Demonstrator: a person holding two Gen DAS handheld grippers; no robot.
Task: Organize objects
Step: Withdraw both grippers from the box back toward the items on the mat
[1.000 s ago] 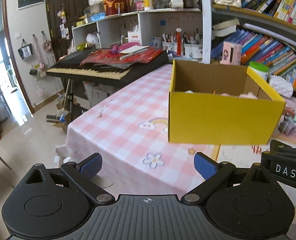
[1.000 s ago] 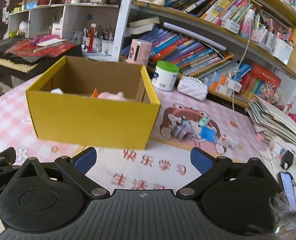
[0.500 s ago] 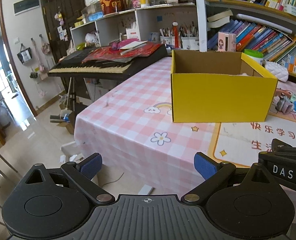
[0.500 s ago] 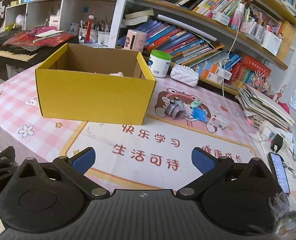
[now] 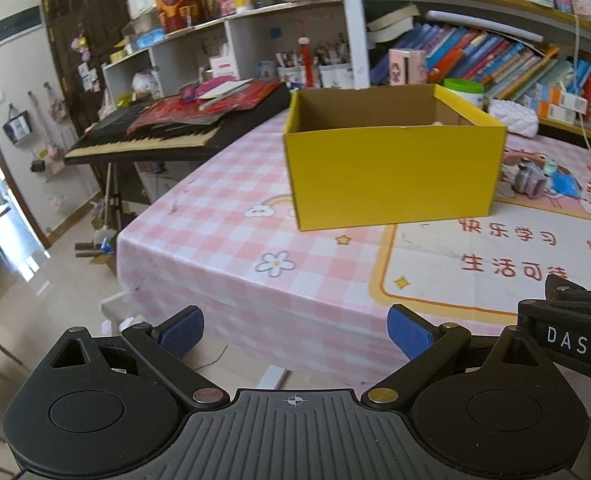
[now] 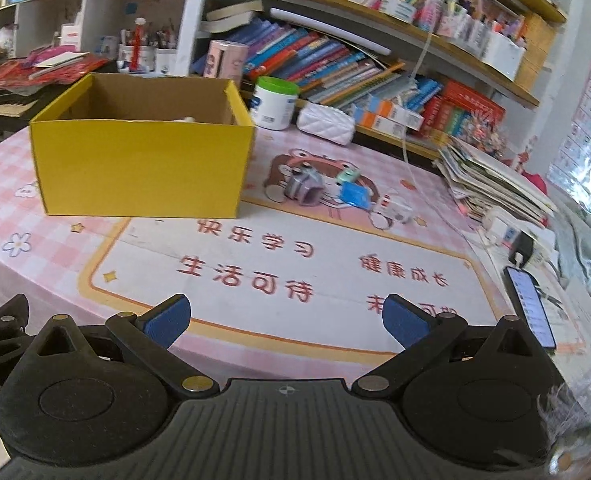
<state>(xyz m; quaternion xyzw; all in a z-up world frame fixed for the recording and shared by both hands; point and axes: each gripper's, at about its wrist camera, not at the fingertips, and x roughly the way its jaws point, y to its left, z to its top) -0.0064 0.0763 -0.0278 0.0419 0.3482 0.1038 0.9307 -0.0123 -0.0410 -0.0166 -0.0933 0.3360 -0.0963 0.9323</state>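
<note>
A yellow cardboard box (image 5: 391, 178) (image 6: 141, 168) stands open on the pink checked table; something pale barely shows inside. Right of it lie small toys: a grey-purple one (image 6: 305, 189), a blue one (image 6: 354, 194), a mint one (image 6: 347, 176) and a white one (image 6: 395, 211). The grey one shows in the left wrist view (image 5: 529, 180) too. My left gripper (image 5: 295, 334) is open and empty, off the table's near edge. My right gripper (image 6: 285, 320) is open and empty, above the table's near edge.
A keyboard piano (image 5: 175, 136) stands left of the table. Bookshelves (image 6: 335, 60) run behind. A white jar with green lid (image 6: 275, 102), a white quilted pouch (image 6: 326, 124), a paper stack (image 6: 491, 184) and a phone (image 6: 529, 308) sit on the right.
Both grippers have pulled back from the box toward the table's near edge; the box looks smaller and farther. Both stay open and empty.
</note>
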